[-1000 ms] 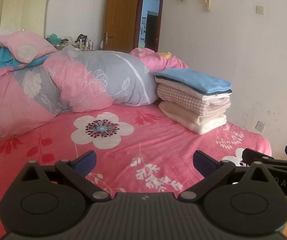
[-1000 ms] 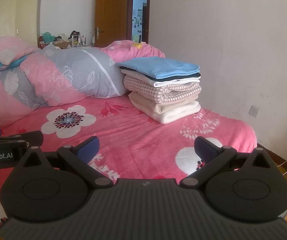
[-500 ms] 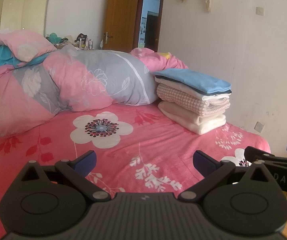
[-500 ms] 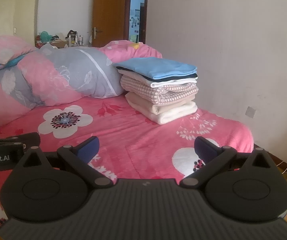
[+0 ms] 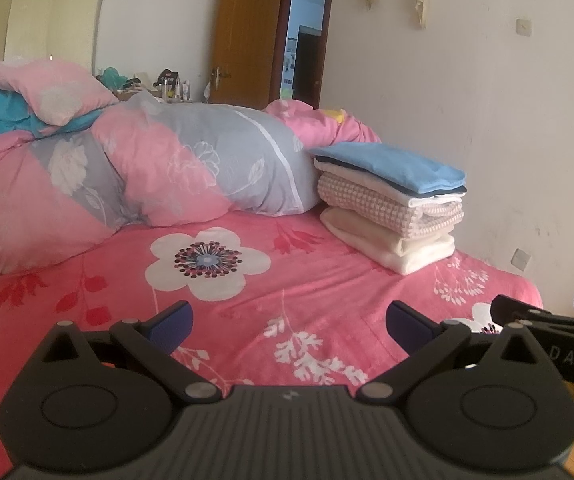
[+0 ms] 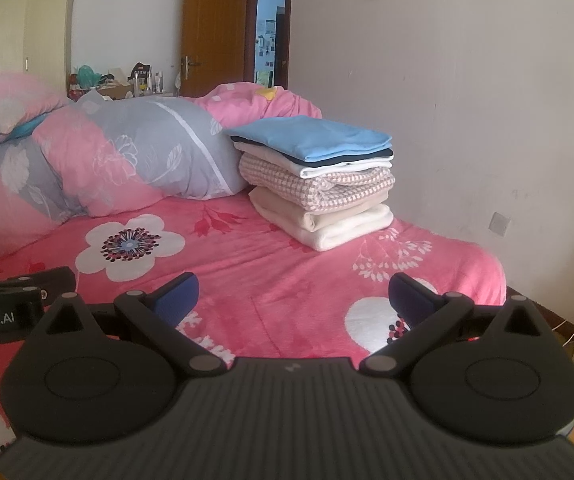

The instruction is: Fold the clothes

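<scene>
**Both grippers spread wide over the bed, folded stack at the far edge**

Left gripper (image 5: 289, 322): held low above the pink floral bedsheet (image 5: 327, 292), blue-padded fingers (image 5: 171, 322) set far apart, nothing between them. Right gripper (image 6: 293, 294): likewise parted wide and empty, hovering over the same sheet. Side by side, close together: the right gripper's fingers poking in at 3 o'clock of the left view, the left gripper at 9 o'clock of the right view.

Stack of folded clothes (image 5: 391, 204): at 1 o'clock of the left view and 12 o'clock of the right view (image 6: 315, 180), well apart from both grippers, resting on the sheet near the wall. From the top: blue, dark, white, pink-checked, beige, cream at the bottom.

Rumpled pink and grey quilt (image 5: 159, 176): at 10 to 11 o'clock, just beside the stack. Beyond it, an open wooden door (image 5: 247, 32) at 12 o'clock.
</scene>
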### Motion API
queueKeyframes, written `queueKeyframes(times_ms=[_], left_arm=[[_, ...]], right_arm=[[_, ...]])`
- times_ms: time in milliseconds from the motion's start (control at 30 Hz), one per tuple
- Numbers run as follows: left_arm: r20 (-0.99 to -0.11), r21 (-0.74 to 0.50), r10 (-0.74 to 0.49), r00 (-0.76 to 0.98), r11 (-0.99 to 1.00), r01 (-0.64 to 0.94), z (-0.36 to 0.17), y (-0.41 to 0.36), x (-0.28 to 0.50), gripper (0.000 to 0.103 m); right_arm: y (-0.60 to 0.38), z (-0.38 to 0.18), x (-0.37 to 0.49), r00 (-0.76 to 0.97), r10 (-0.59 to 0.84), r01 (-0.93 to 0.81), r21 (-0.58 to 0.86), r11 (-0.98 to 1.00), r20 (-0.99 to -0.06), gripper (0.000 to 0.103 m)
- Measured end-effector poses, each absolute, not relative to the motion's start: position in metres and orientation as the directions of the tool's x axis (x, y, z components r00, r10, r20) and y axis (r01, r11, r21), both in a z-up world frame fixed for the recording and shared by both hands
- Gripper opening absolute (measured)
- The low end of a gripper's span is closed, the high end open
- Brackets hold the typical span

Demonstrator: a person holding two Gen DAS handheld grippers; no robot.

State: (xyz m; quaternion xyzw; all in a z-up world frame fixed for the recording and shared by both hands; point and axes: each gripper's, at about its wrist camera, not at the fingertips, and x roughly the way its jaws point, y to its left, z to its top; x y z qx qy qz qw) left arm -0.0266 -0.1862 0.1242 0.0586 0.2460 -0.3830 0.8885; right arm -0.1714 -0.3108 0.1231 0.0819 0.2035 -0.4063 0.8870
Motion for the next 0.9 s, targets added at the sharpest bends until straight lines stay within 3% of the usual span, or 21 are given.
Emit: queueKeyframes(times_ms=[900], left_arm=[[-0.481,-0.083,-0.654,0.585,0.698,0.712,0.1267,-0.1844,-0.0279,0.103]], right_arm=[[-0.3115,0.1254,-0.1704,0.590,-0.683,0.750,-0.018,0.661,-0.431,0.102]])
